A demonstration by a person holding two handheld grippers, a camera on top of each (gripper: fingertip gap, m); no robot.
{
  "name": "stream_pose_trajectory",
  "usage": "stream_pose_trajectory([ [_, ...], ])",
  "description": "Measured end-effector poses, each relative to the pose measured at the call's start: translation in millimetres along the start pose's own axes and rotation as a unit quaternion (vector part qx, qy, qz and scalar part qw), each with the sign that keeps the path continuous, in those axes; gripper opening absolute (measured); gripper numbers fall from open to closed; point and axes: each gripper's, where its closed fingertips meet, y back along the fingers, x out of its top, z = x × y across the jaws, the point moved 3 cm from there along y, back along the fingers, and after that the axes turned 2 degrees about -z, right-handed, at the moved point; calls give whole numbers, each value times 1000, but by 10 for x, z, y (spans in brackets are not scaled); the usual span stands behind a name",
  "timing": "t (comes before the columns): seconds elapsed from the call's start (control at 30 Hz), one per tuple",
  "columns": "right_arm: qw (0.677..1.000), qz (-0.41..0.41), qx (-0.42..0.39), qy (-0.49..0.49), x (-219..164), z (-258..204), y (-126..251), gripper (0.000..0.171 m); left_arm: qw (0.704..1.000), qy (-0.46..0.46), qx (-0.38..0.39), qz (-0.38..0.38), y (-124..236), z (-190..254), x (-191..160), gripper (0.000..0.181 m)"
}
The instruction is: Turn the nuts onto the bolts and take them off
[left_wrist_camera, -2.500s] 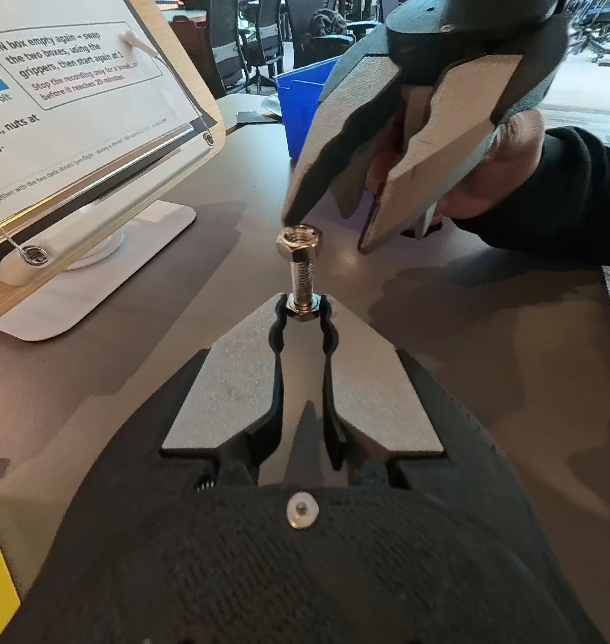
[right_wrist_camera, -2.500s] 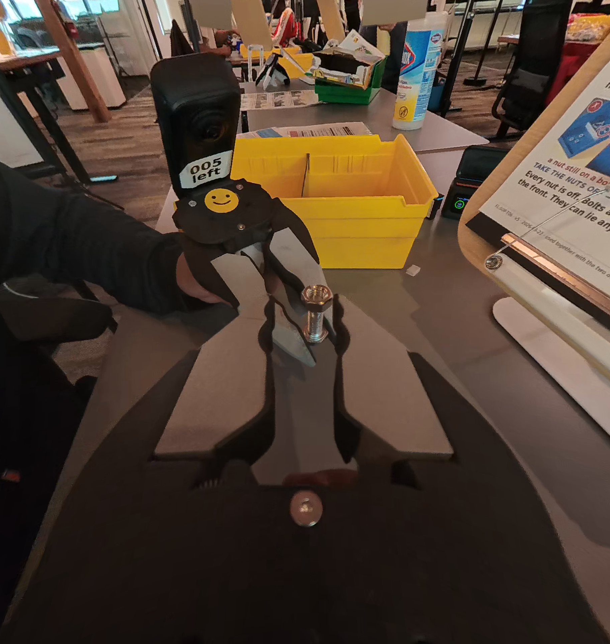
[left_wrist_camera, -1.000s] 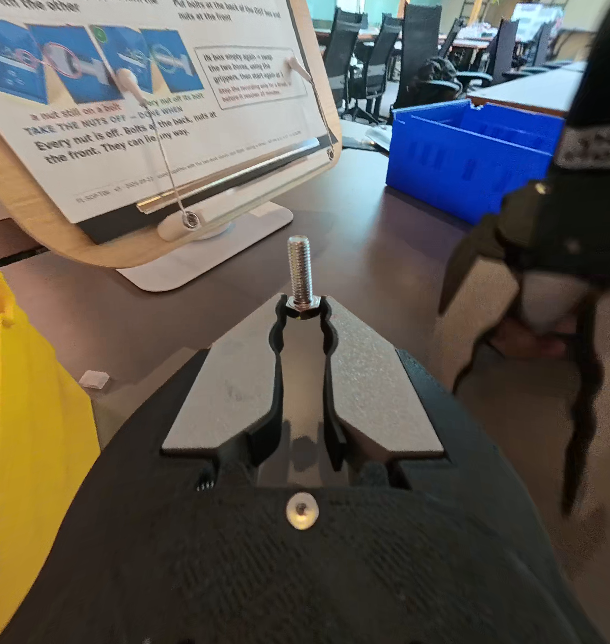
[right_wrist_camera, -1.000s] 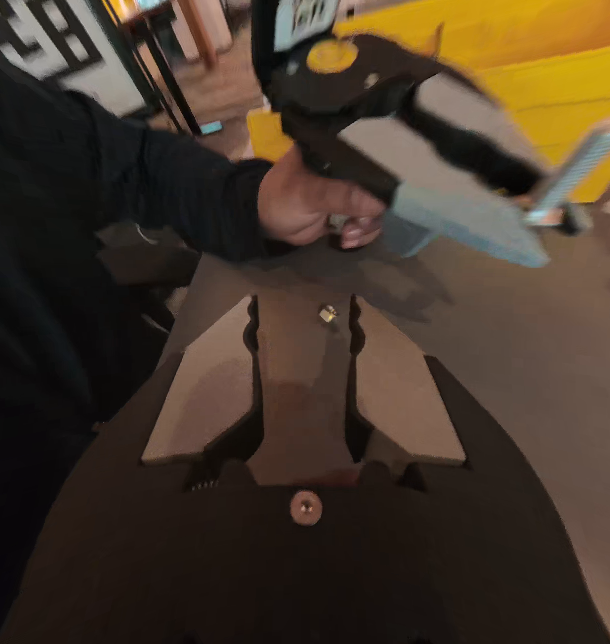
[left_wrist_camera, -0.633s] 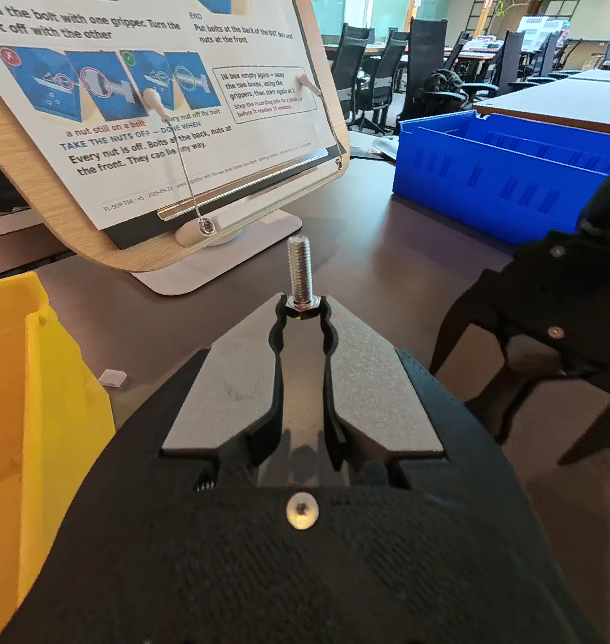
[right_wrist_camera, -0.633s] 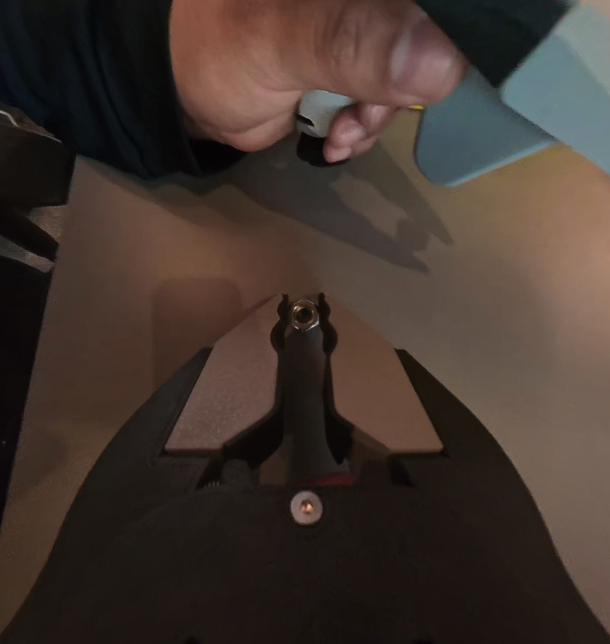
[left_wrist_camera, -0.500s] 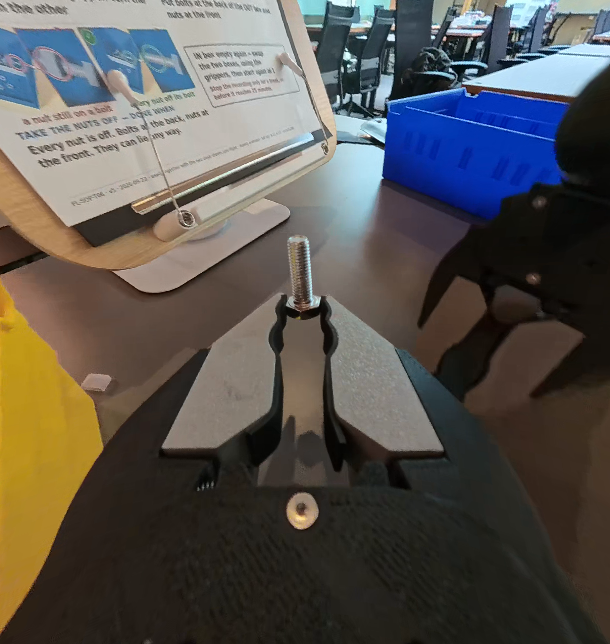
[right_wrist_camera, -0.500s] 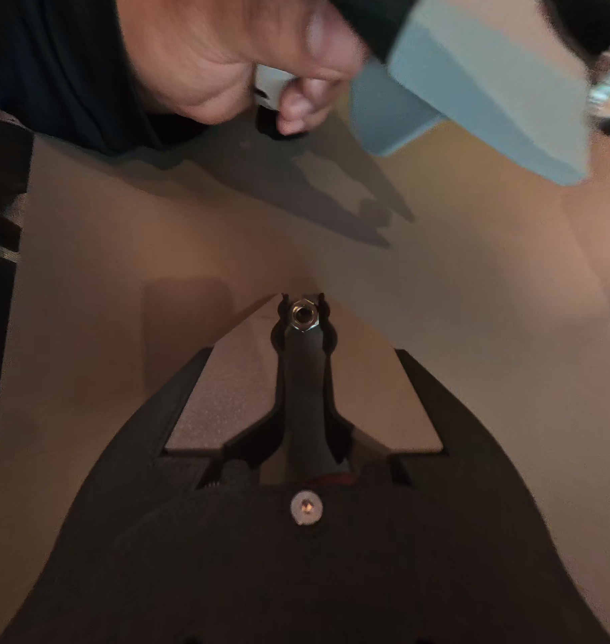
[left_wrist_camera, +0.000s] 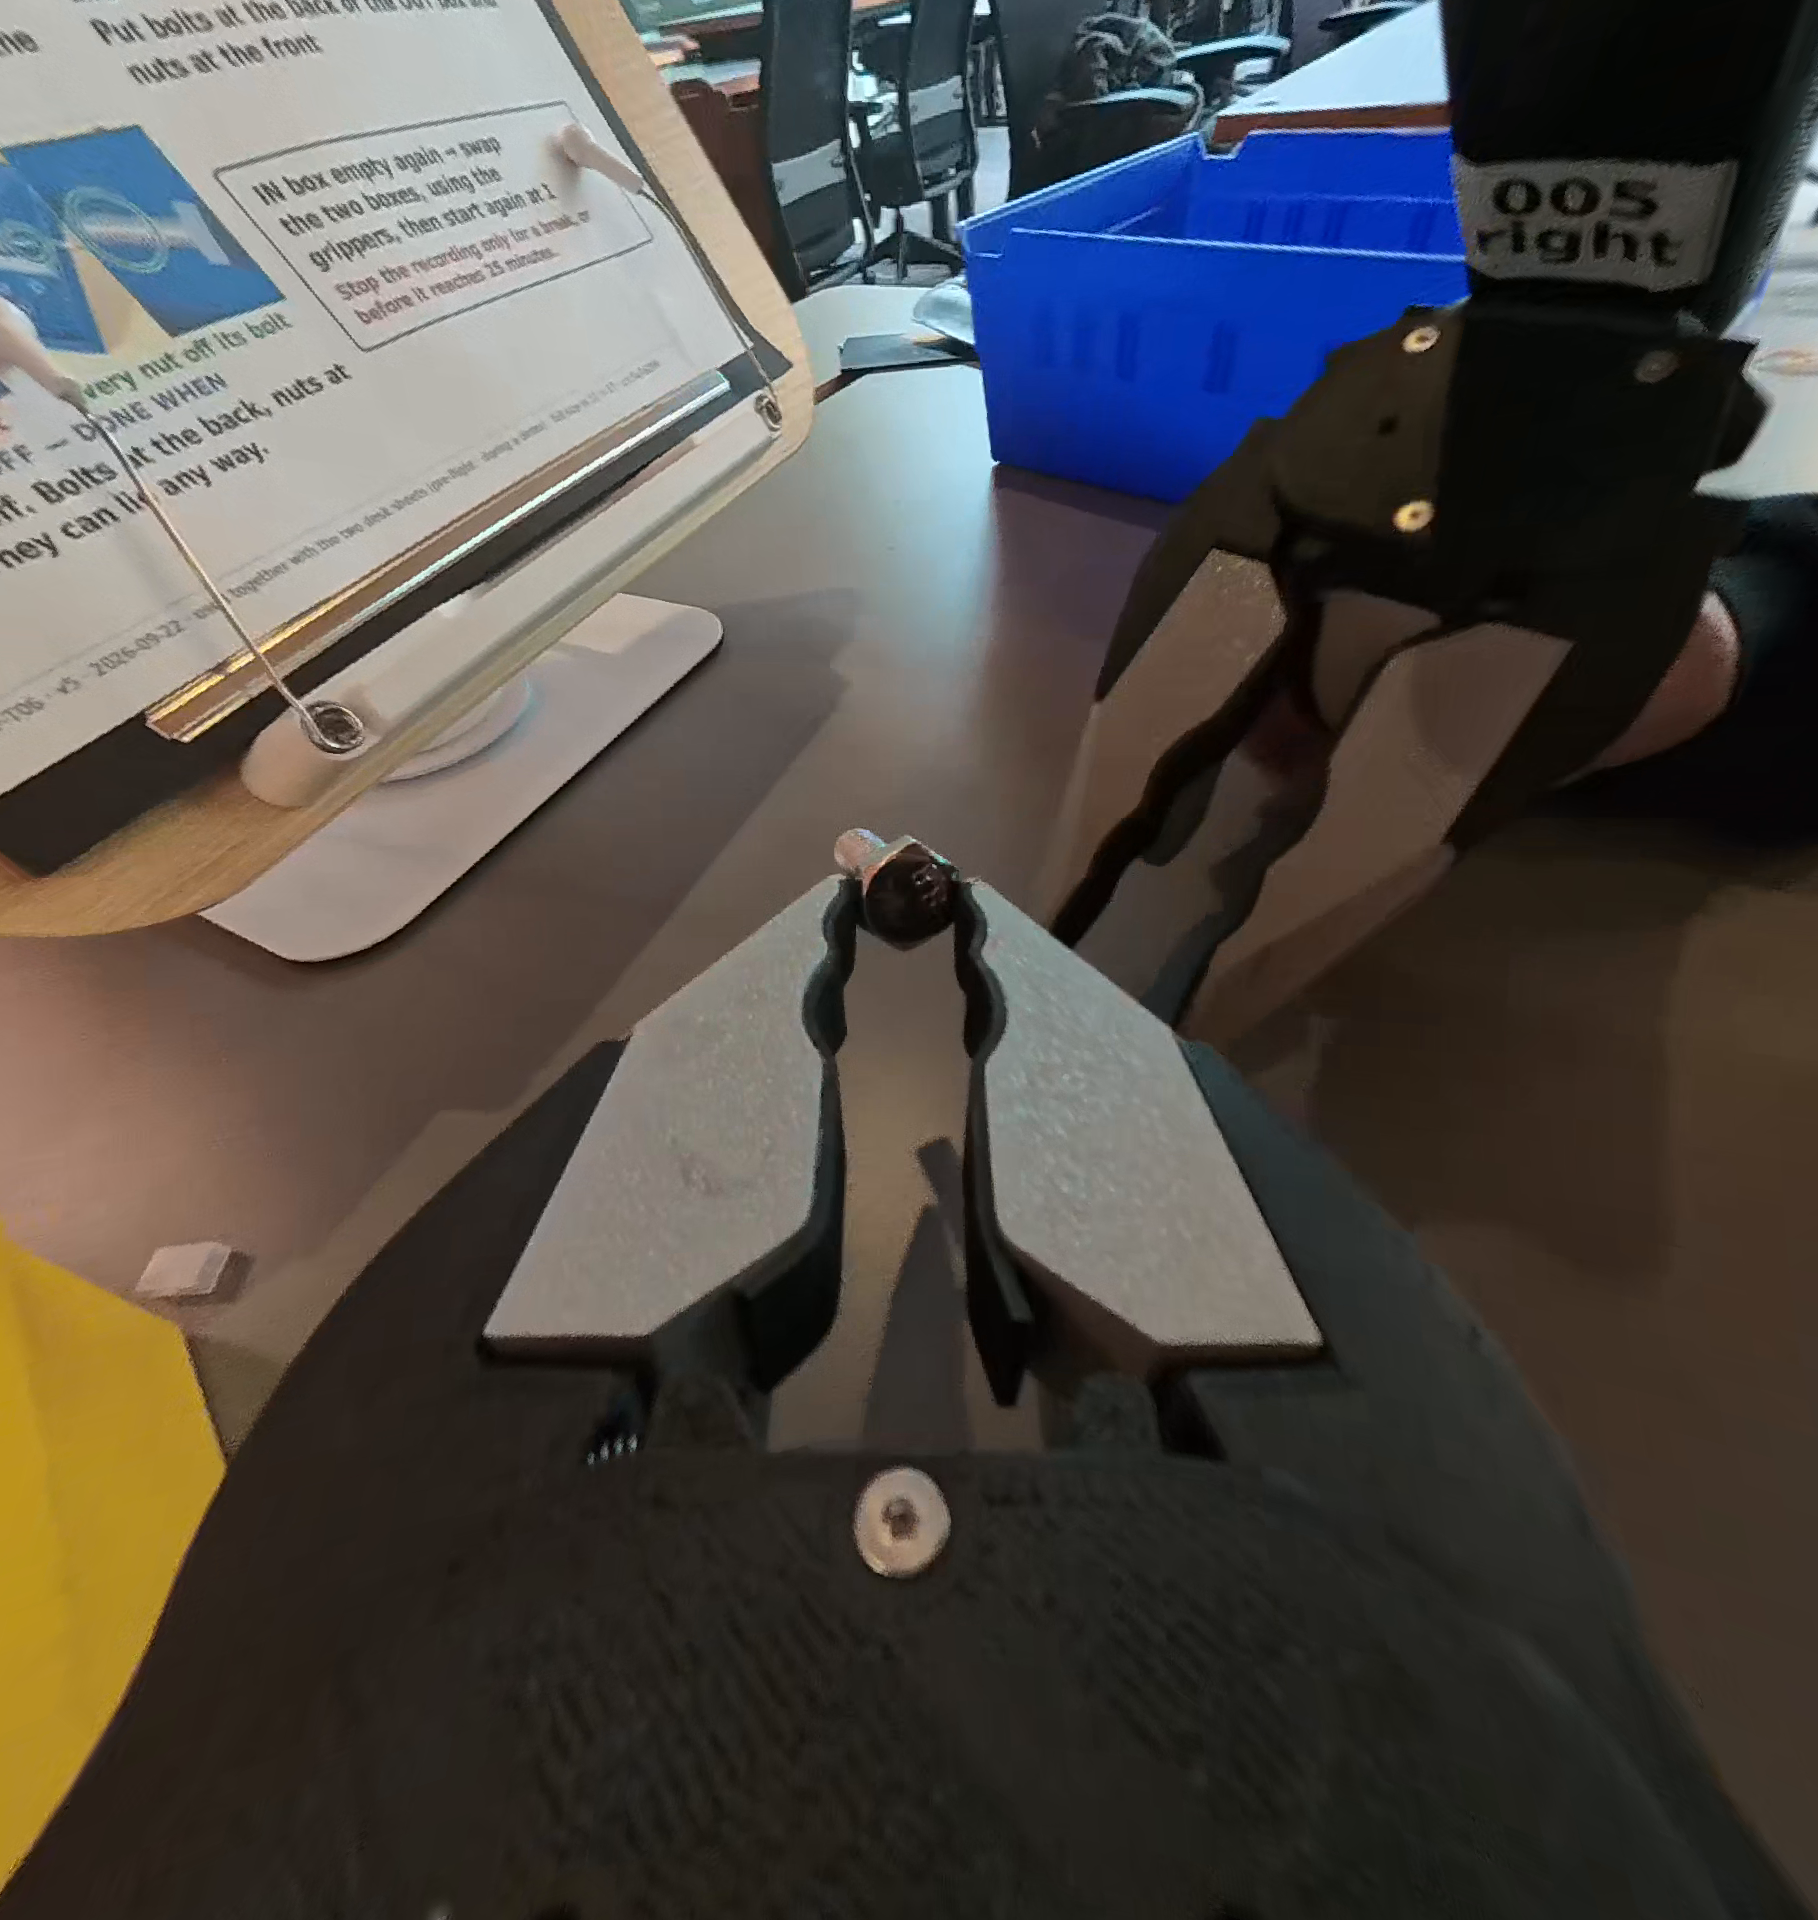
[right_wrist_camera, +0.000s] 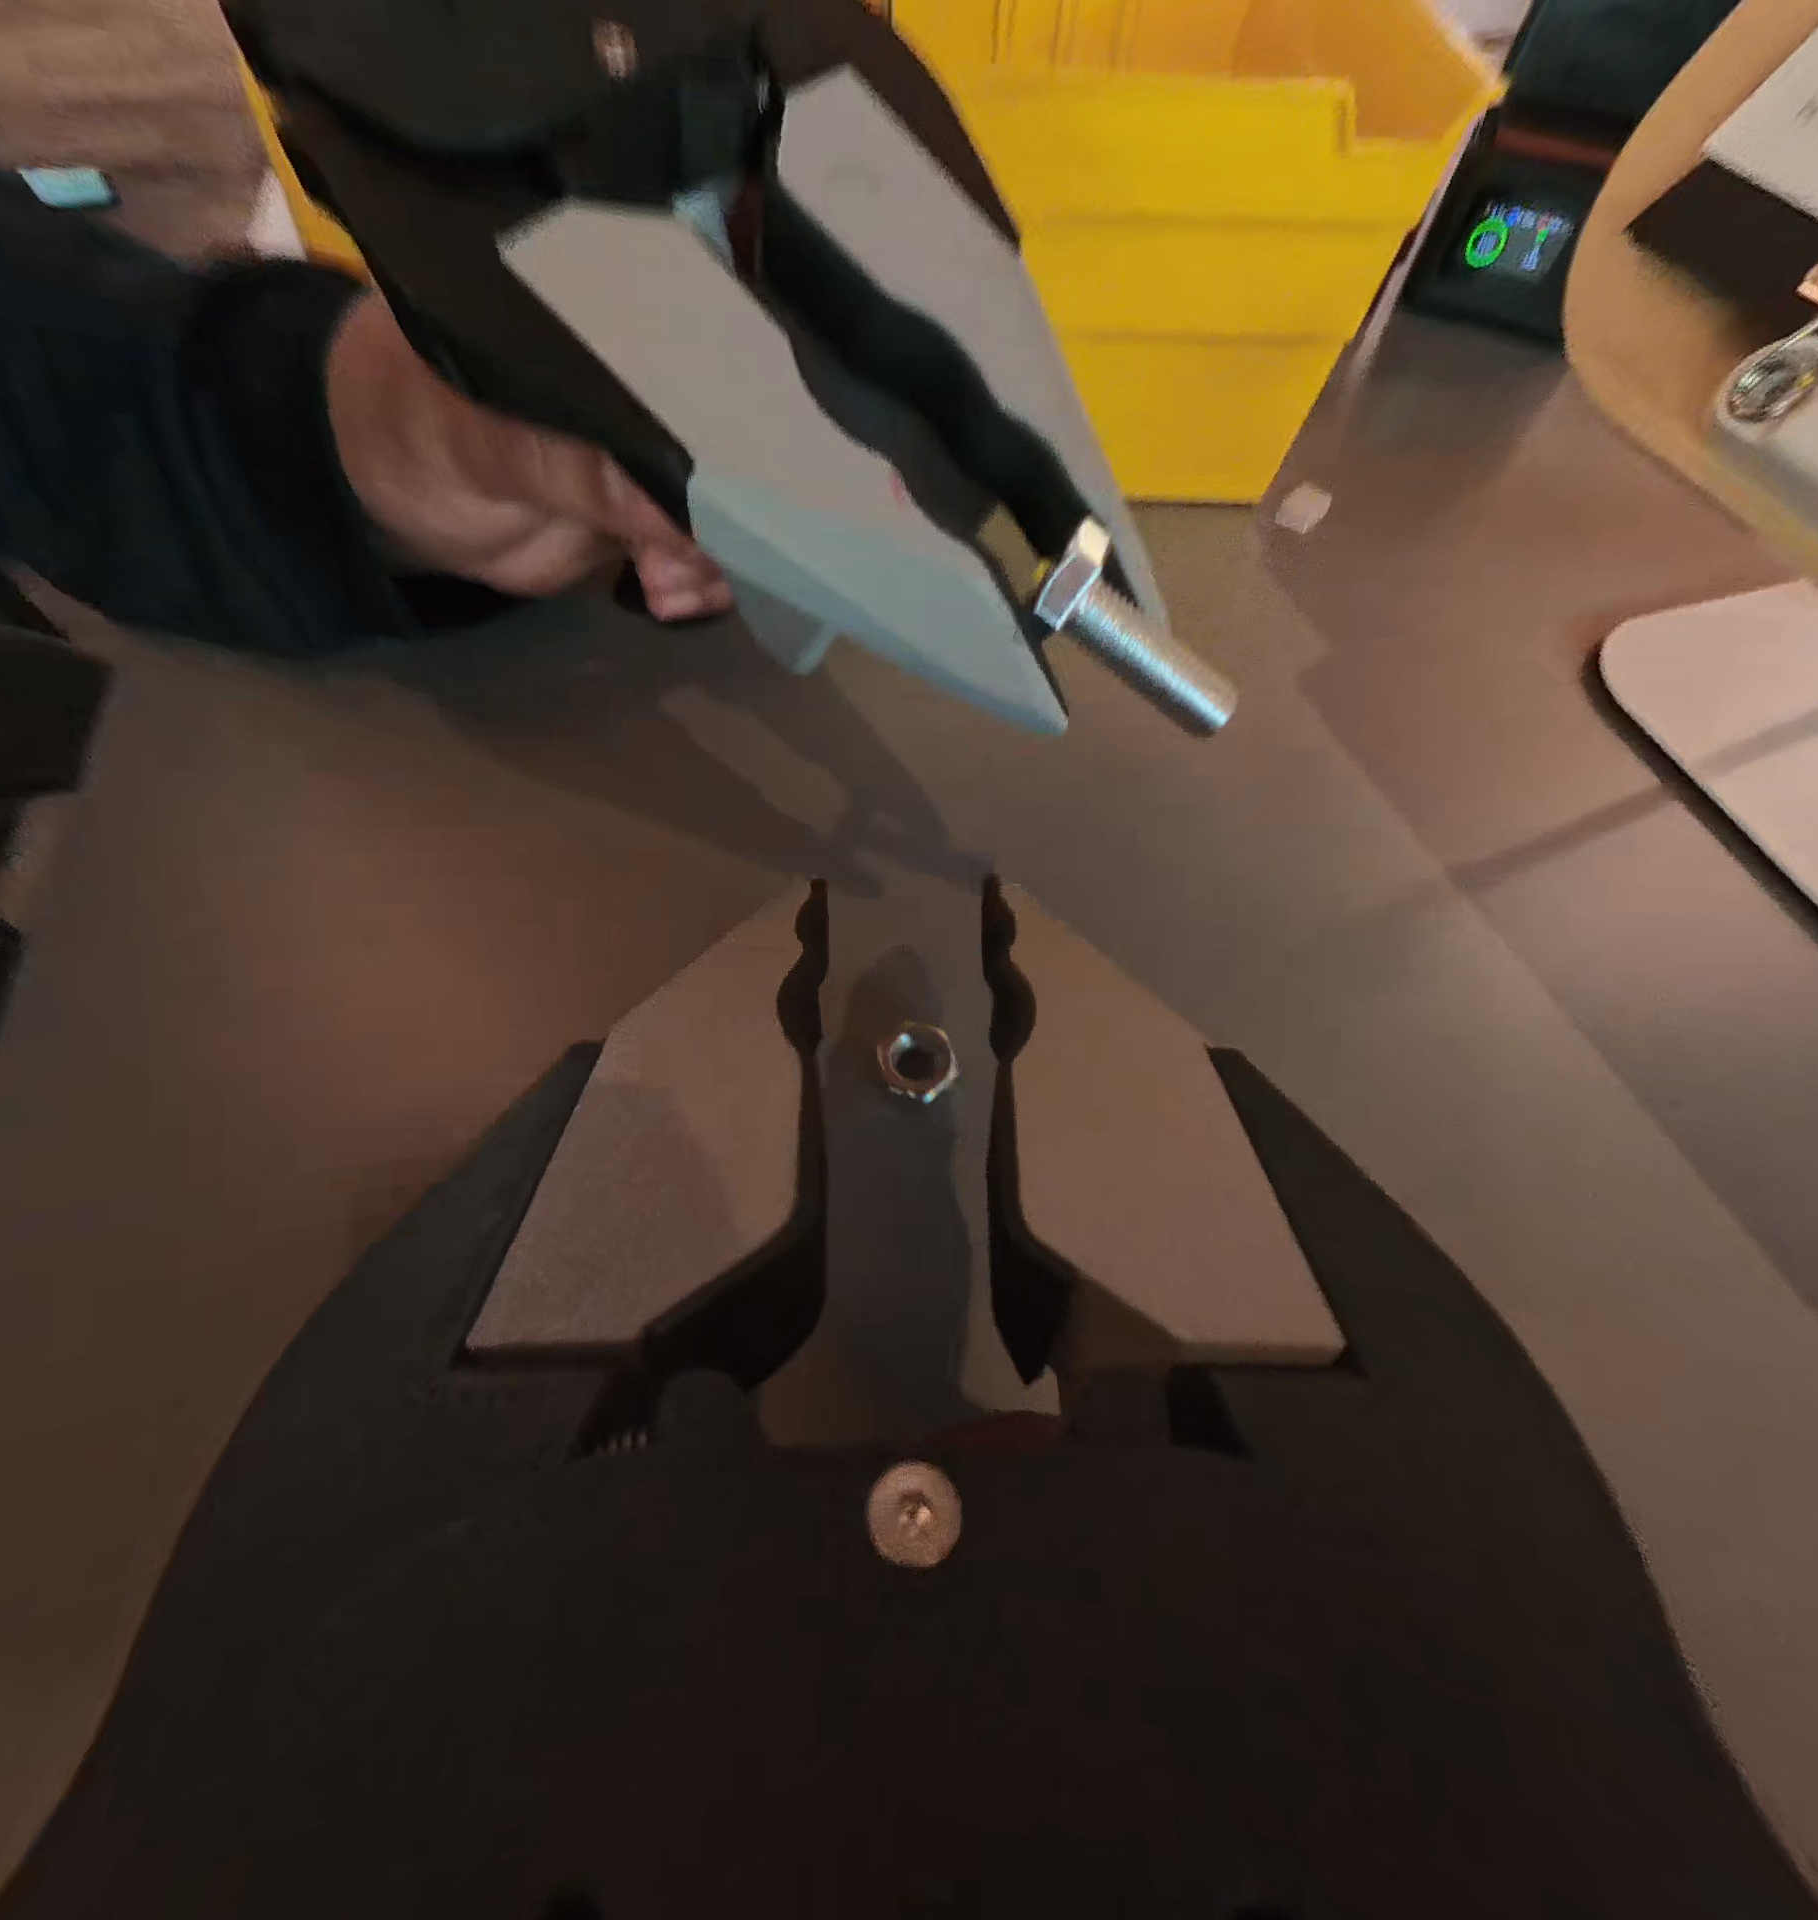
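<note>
While aligning: bolt (right_wrist_camera: 1133,649) clamped by its hex head at the tips of the left gripper (left_wrist_camera: 907,914), thread sticking out past the tips, tilted down toward the counter (right_wrist_camera: 1507,987).
Nut: nut (right_wrist_camera: 915,1060) lying flat on the counter, hole up, between the two fingers of the right gripper (right_wrist_camera: 903,894), back from the tips, touching neither finger as far as can be told.
Risk, nut: likely to skid or flip on edge if the fingers close unevenly; hard to pinch flat against the counter.
Risk, thread: cross-threading probable if nut and bolt meet at an angle, given the bolt's present tilt.
Risk, bolt: grip on the head alone, at the very tips; could twist or slip out under turning force.
Left jaws: nearly closed, pinching the bolt head.
Right jaws: partly open, wider than the nut, holding nothing, tips low over the counter.
Surroundings: yellow bin (right_wrist_camera: 1196,260) behind the left gripper, blue bin (left_wrist_camera: 1196,312) beyond the right, instruction stand (left_wrist_camera: 365,520) off to the side.
</note>
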Motion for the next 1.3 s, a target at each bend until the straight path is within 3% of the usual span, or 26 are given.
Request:
stream_pose_trajectory([
  [0.13, 991, 104, 34, -73, 182, 1, 169, 33, 1000, 5, 27, -6, 23, -77, -16, 16],
  [0.27, 977, 169, 37, -124, 238, 120, 325, 26, 999, 52, 14, 7, 51, -166, -24, 16],
  [0.53, 950, 200, 89, -224, 218, 95, 391, 27, 996, 85, -29, 27, 54, -108, 23, 16],
  [0.77, 928, 191, 155, -278, 214, 79, 301, 30, 998, 32, -25, 56, 84, -15, 128, 16],
  [0.9, 927, 209, 158, -270, 236, 75, 358, 28, 998, 29, -20, 47, 41, -19, 93, 16],
  [1.03, 933, 246, 107, -238, 288, 142, 490, 21, 997, 13, 17, 69, 72, -47, 162, 16],
  [1.2, 939, 224, 118, -234, 280, 127, 394, 36, 991, -17, 35, 131, 171, 16, 357, 16],
  [1.3, 940, 209, 154, -223, 336, 29, 310, 40, 984, -24, 0, 174, 226, 150, 470, 15],
])
